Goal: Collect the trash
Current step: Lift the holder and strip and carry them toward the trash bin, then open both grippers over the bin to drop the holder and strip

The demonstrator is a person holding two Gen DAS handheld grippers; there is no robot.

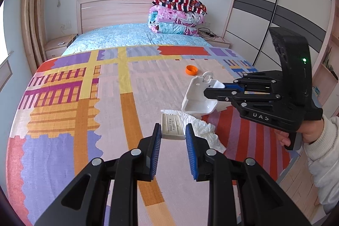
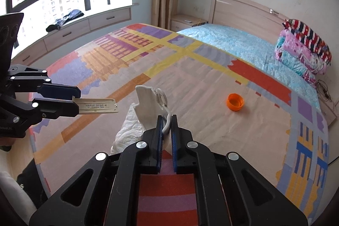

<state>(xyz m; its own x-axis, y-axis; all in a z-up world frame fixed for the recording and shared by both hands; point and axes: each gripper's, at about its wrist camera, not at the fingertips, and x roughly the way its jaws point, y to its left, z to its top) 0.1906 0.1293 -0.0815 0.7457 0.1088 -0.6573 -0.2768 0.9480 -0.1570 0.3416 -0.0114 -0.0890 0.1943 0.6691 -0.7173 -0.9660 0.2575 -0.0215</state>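
My left gripper [image 1: 173, 130] is shut on a flat white plastic strip [image 1: 172, 126] with printed text, held above the bed; the right wrist view shows the same left gripper [image 2: 77, 102] with the strip [image 2: 97, 108] sticking out level. My right gripper [image 2: 167, 122] is shut on the thin edge of a white plastic casing [image 2: 148, 106], lifted just off the blanket. The left wrist view has the right gripper [image 1: 220, 89] pinching that casing [image 1: 198, 99] from the right. A crumpled white tissue [image 1: 203, 129] lies on the blanket under both. An orange bottle cap [image 2: 235, 102] lies farther up the bed.
The bed carries a patterned blanket [image 1: 84, 111] and a blue sheet toward the headboard, with folded quilts [image 1: 178, 14] stacked at the head. A wardrobe [image 1: 286, 3] stands right of the bed. A window bench with drawers [image 2: 70, 31] runs along the far side. A hand [image 1: 305, 130] holds the right gripper's handle.
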